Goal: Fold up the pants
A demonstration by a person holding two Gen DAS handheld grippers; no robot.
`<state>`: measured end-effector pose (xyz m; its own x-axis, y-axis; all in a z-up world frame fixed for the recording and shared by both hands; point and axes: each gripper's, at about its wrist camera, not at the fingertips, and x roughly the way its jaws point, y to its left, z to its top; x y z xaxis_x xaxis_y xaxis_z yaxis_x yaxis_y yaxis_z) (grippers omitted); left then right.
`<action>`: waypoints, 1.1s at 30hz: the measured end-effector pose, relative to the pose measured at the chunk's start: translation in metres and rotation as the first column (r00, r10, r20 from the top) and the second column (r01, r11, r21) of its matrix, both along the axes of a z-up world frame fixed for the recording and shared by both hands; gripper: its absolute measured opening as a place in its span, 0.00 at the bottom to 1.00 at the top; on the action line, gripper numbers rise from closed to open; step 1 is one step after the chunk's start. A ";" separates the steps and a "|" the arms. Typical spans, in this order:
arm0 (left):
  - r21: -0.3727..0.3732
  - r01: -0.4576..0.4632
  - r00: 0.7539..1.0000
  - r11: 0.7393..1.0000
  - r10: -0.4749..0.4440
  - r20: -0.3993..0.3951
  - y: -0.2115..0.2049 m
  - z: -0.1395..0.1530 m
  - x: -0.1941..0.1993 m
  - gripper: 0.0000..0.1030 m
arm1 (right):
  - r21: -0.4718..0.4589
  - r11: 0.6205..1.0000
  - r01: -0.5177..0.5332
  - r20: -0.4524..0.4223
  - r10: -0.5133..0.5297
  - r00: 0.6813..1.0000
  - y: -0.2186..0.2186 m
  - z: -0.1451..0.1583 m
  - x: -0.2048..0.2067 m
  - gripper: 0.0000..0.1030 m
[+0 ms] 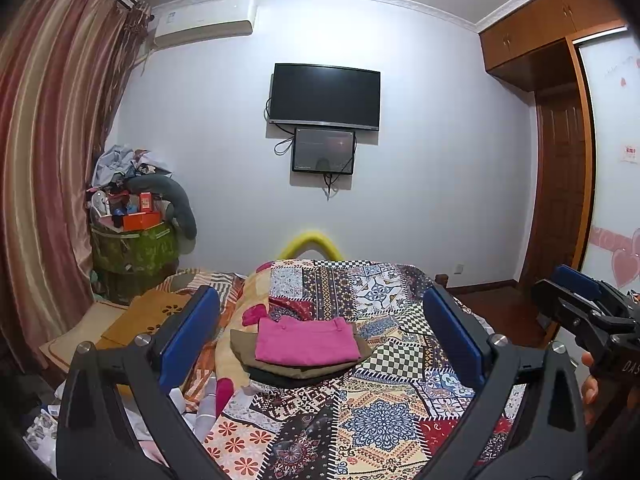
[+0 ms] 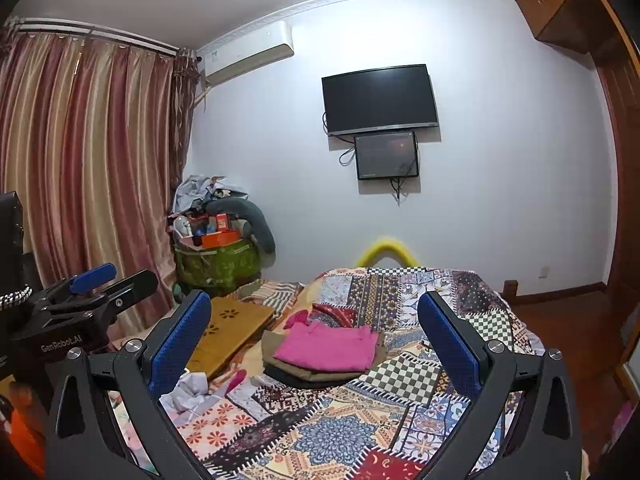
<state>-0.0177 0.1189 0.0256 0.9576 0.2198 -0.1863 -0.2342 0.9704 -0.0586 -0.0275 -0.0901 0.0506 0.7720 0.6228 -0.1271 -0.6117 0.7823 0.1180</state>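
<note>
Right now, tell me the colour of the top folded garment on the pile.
Pink; clearest in the left wrist view.

Black claws [image 1: 320, 320], blue ribbed pads [image 2: 180, 344]

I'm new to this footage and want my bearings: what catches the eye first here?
The bright pink folded pants on top of a stack of darker folded clothes, mid-bed on the patchwork quilt. Behind, a black TV hangs on the pale wall. Both the left gripper and right gripper are open and empty.
</note>
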 end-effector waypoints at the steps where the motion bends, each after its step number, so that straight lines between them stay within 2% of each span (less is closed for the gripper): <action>1: 0.001 0.001 1.000 1.000 -0.001 0.000 0.000 0.000 0.000 1.00 | 0.001 1.000 0.000 -0.002 0.000 1.000 -0.001 0.000 0.000 1.00; 33: 0.038 0.047 0.999 0.998 -0.046 -0.007 -0.007 0.000 0.000 1.00 | 0.030 0.999 0.031 -0.018 -0.030 0.999 -0.012 0.002 -0.001 1.00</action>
